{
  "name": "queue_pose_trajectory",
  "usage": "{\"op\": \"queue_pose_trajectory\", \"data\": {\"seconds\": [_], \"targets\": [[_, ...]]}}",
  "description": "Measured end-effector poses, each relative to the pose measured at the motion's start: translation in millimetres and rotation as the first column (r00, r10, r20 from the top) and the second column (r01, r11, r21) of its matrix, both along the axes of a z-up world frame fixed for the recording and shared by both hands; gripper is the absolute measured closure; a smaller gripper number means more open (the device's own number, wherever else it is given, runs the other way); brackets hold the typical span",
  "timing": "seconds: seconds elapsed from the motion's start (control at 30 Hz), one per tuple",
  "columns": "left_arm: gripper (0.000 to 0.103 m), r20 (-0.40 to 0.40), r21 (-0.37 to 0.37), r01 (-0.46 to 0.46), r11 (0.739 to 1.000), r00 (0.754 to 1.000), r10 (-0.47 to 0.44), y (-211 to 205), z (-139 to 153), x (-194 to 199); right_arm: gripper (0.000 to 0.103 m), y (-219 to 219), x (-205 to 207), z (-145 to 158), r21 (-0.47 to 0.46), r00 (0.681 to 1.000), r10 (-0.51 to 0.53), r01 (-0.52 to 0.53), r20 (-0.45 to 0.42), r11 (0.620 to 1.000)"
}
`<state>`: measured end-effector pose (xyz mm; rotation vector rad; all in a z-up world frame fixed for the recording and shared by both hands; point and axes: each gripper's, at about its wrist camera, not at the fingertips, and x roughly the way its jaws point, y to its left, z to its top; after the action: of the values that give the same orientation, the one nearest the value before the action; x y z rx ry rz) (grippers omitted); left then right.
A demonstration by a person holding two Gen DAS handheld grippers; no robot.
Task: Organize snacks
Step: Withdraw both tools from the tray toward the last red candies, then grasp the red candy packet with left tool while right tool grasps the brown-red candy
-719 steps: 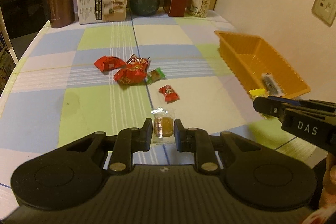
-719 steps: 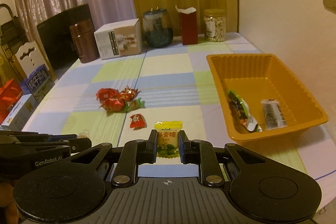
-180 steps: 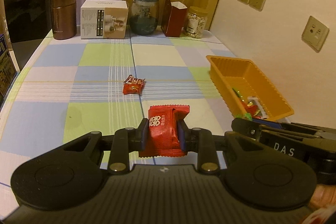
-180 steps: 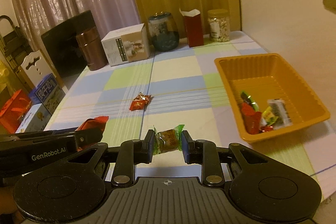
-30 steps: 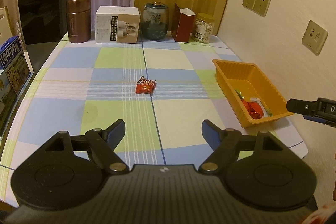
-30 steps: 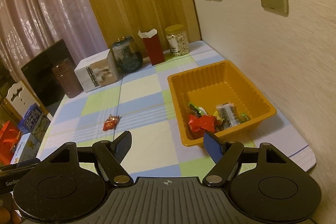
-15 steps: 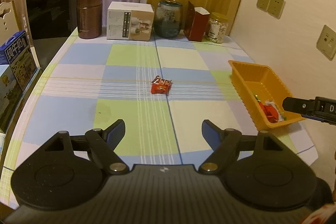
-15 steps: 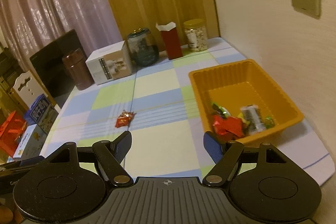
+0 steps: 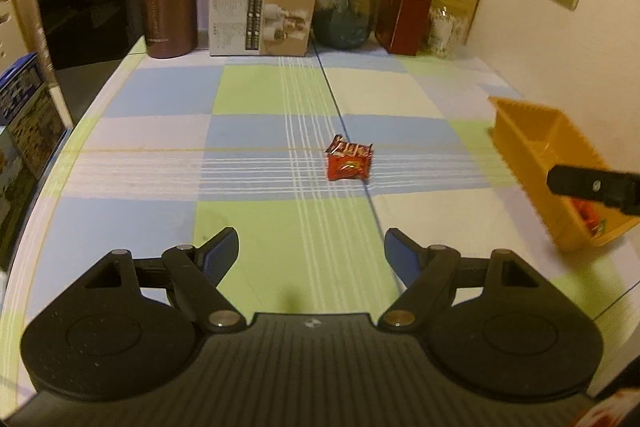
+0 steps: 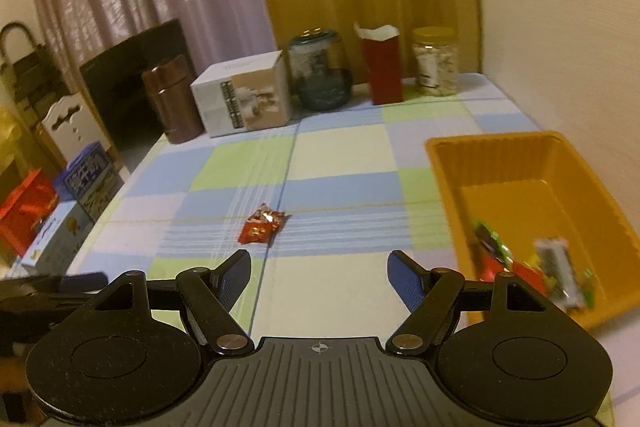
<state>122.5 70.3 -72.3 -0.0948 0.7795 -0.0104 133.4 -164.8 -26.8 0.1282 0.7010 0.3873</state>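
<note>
on the tablecloth (image 9: 248, 99), one red snack (image 9: 349, 163) lies alone.

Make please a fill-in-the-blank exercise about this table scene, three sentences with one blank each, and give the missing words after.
1. Only one loose snack lies on the checked tablecloth: a wrapper coloured ____.
2. The other snacks already lie inside the ____ tray.
3. The left gripper and the right gripper both hold nothing, with their jaws ____.

Missing words: red; orange; open
</note>
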Motion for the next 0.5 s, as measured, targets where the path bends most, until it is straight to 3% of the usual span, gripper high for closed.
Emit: {"op": "queue_pose_trajectory", "data": {"seconds": [0.23, 0.4, 0.5], "targets": [[0.026, -0.014, 0.067, 0.155, 0.986, 0.988, -0.155, 5.9, -37.7, 51.5, 0.028, 24.6, 39.7, -33.3, -0.036, 0.996, 0.087, -0.087, -0.004, 0.996], [0.027, -0.019, 0.178, 0.314, 0.933, 0.949, -0.316, -6.5, -60.8, 87.0, 0.028, 36.2, 68.2, -51.5, -0.087, 0.992, 0.126, -0.126, 0.0, 0.988], [0.032, -0.002, 0.201, 0.39, 0.899, 0.917, -0.398, -11.3, -67.6, 105.7, 0.028, 36.5, 83.9, -58.6, -0.094, 0.992, 0.125, -0.125, -0.005, 0.988]]}}
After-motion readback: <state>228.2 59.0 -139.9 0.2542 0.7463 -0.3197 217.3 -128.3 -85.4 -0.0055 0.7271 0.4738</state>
